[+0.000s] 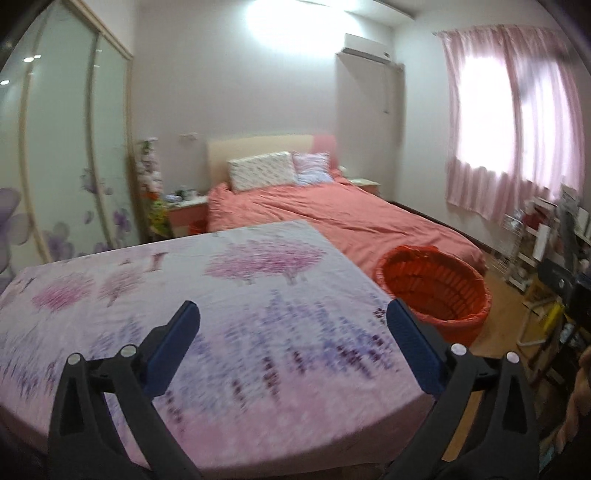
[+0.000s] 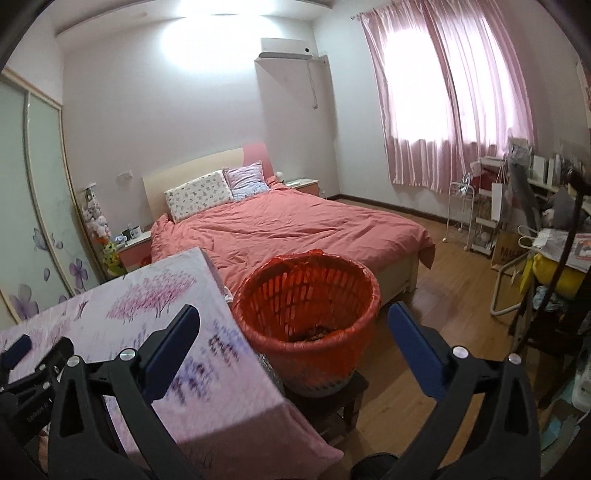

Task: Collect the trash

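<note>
Right wrist view: my right hand-held gripper (image 2: pixel 291 319) spread, empty, over red bin (image 2: pixel 308 325) beside floral-cloth counter (image 2: pixel 155 295); left hand-held gripper (image 1: pixel 293 314) spread, empty; bed (image 2: pixel 288 225) behind.

Ceiling light (image 1: pixel 273 18) blows out white up top, daylight glows pink through the curtain (image 2: pixel 443 96). The room's bright enough, colours soft. Fisheye bends the wardrobe (image 1: pixel 55 147), corners go black. Motion blur smears the flowered cloth (image 1: pixel 221 314) on the tabletop.
</note>
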### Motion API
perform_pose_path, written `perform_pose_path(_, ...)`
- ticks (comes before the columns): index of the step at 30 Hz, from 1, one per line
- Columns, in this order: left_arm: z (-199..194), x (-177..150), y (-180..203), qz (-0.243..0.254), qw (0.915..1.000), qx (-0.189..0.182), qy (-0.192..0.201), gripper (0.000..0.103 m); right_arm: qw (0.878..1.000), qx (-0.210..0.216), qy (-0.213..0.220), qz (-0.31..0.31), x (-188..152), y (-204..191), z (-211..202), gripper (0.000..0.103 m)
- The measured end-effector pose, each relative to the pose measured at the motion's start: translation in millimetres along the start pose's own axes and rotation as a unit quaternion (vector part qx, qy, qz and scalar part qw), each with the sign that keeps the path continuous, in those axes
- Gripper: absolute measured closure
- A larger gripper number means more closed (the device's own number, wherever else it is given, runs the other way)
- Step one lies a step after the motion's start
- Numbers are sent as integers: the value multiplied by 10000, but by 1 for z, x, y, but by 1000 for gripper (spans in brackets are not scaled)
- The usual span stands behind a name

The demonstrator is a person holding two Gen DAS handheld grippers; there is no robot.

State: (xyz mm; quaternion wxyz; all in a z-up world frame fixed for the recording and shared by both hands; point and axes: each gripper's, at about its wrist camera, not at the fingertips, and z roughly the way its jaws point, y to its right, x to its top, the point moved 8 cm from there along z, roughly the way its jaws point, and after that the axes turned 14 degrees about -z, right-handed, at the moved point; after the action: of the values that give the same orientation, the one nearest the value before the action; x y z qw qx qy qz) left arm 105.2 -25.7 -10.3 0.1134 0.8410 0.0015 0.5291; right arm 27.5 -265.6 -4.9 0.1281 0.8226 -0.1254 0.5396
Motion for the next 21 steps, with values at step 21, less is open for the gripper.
perform_pose_path(21,-30,-48,-75,-689,9936,807,-379,4,9954,-423,-595,-614,-35,-32,-8,2)
